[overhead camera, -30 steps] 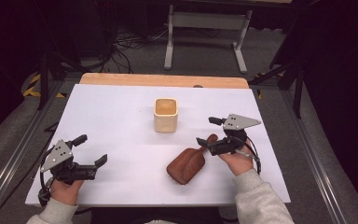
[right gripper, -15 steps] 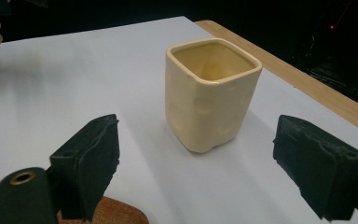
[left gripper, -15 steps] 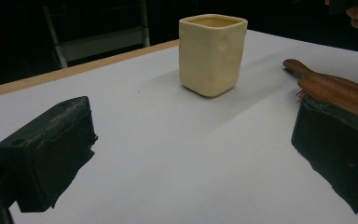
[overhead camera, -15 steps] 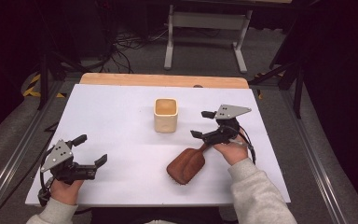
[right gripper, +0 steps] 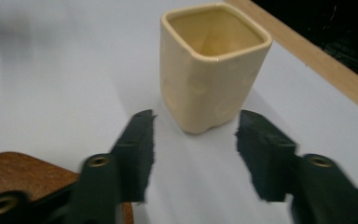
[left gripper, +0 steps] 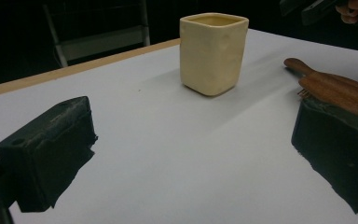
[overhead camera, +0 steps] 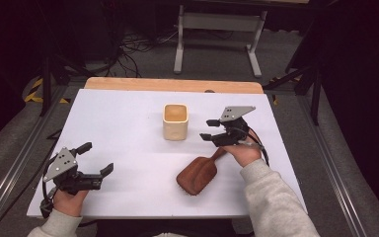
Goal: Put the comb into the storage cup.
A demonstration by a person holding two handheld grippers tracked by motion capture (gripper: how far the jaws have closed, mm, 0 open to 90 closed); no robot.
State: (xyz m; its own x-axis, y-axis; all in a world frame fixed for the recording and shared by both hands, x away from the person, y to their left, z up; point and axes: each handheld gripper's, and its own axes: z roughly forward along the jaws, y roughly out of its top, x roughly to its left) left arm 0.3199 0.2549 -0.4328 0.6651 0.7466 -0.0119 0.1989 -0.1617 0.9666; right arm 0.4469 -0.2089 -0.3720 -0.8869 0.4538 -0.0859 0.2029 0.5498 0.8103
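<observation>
Bench: white bench (overhead camera: 128, 128), dark room behind.
Cup: cream square cup (overhead camera: 175, 121), upright, centre of the high view.
Right tool: my right tool (overhead camera: 210, 130) gapes empty just right of it.
Left tool: my left tool (overhead camera: 98, 159) open, idle, lower left.
Risk: one jaw probably nudges first, tipping the cup; brush (overhead camera: 198, 174) may snag my sleeve.

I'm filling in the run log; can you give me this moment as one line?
right claw: open, aimed at cream cup, not touching | left claw: open, empty, near table edge | wooden brush: flat on white table
</observation>
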